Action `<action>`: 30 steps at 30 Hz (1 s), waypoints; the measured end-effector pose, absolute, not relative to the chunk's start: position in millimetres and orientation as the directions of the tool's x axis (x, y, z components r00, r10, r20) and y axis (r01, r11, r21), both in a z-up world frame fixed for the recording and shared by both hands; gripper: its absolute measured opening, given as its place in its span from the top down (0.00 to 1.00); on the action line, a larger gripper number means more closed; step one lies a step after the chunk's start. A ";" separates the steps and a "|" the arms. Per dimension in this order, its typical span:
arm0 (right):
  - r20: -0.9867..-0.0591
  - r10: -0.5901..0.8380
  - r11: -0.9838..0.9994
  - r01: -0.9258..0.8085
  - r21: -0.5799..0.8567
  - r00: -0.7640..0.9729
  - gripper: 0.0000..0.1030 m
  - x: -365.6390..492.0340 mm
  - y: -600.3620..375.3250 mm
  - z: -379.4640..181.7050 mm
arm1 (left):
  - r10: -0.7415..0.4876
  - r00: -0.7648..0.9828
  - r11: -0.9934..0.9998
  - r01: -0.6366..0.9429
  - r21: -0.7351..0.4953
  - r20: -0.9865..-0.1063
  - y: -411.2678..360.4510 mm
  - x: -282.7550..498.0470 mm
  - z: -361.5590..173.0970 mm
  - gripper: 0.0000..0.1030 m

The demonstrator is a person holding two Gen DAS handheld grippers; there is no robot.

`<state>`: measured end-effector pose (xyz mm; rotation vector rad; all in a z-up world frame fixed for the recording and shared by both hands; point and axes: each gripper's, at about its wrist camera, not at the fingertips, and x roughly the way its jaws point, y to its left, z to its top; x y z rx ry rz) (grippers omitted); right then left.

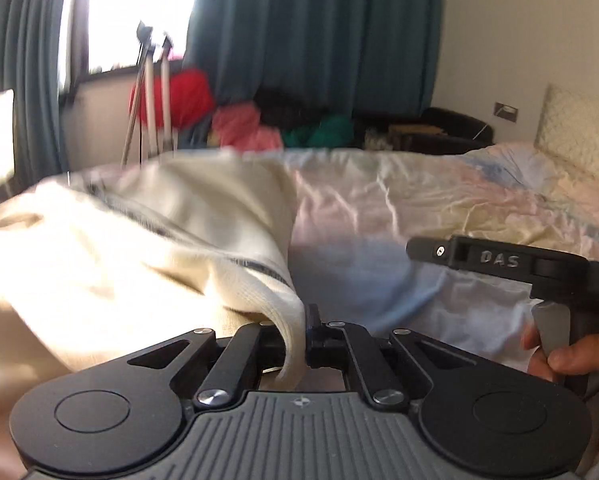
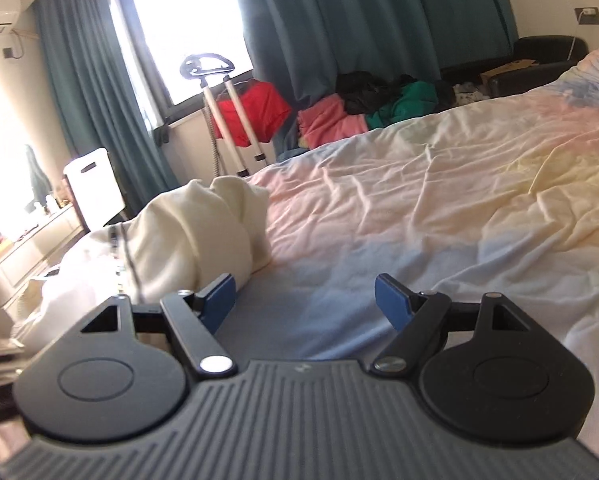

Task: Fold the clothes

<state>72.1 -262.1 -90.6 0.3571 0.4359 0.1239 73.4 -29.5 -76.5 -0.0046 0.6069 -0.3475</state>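
A cream garment with a dark stripe and a ribbed hem lies bunched on the left of the bed. My left gripper is shut on its ribbed edge, which hangs down between the pads. In the right wrist view the same cream garment is heaped at the left, just beyond the left blue pad. My right gripper stands open over the bare sheet with nothing between its fingers. In the left wrist view the right gripper's black body shows at the right, held by a person's hand.
The bed sheet is pastel and wrinkled, stretching right and back. Beyond the bed lie red, pink, black and green clothes under teal curtains. A garment steamer stand is by the window. A black sofa sits at the far right.
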 end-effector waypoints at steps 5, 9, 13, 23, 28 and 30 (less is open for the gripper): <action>-0.381 0.284 0.914 -0.129 0.385 0.880 0.38 61.8 -249.6 -81.3 | -0.377 0.743 0.920 0.230 -0.318 -0.554 1.8 86.4 -77.6 0.94; -0.388 0.352 0.911 -0.218 0.349 0.852 0.40 76.0 -223.0 -57.5 | -0.396 0.738 0.887 0.153 -0.436 -0.547 24.5 88.7 -83.6 0.94; -0.386 0.405 0.907 -0.312 0.282 0.829 0.40 115.2 -180.9 -19.1 | -0.413 0.750 0.840 0.093 -0.535 -0.517 52.4 95.0 -90.4 0.94; -0.538 0.541 0.835 -0.490 0.251 0.646 0.40 275.0 -13.6 12.2 | -0.392 0.762 0.682 -0.135 -0.719 -0.515 130.1 127.9 -132.4 0.94; -0.616 0.504 0.844 -0.498 0.201 0.605 0.41 333.5 59.7 -8.4 | -0.399 0.763 0.662 -0.143 -0.735 -0.508 143.6 142.6 -145.9 0.94; -0.636 0.487 0.852 -0.486 0.195 0.598 0.41 352.5 79.2 -19.6 | -0.399 0.767 0.665 -0.136 -0.735 -0.503 146.0 147.5 -148.8 0.94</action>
